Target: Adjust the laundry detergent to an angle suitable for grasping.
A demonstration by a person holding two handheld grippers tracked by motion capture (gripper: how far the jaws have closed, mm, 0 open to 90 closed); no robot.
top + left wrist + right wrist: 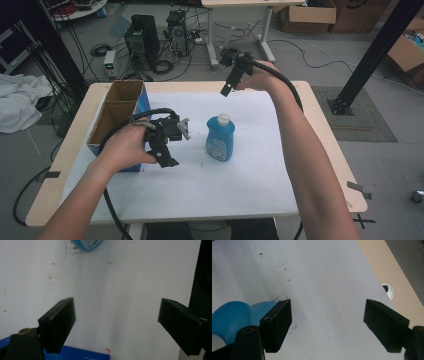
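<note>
Stood upright mid-table: blue plastic bottle, white cap (220, 138). Flanked at 9 and 12 o'clock by left gripper (168, 142) and right gripper (231, 82), jaws wide apart, empty (likely poised for pickup).

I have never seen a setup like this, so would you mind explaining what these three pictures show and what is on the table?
There is no robot here: a person holds a hand-operated two-jaw gripper in each hand. The high view looks down on the table from above the person, whose forearms come in from the bottom. The left gripper hovers low near a cardboard box with blue sides, standing open at the table's left. The right gripper is raised over the far edge. Between them a blue bottle with a white cap stands upright on a white sheet.

The other two pictures come from cameras riding on each gripper, looking along its two black jaws. In both, the jaws stand wide apart with nothing between them, so nothing is held. Each also catches part of the blue bottle.
</note>
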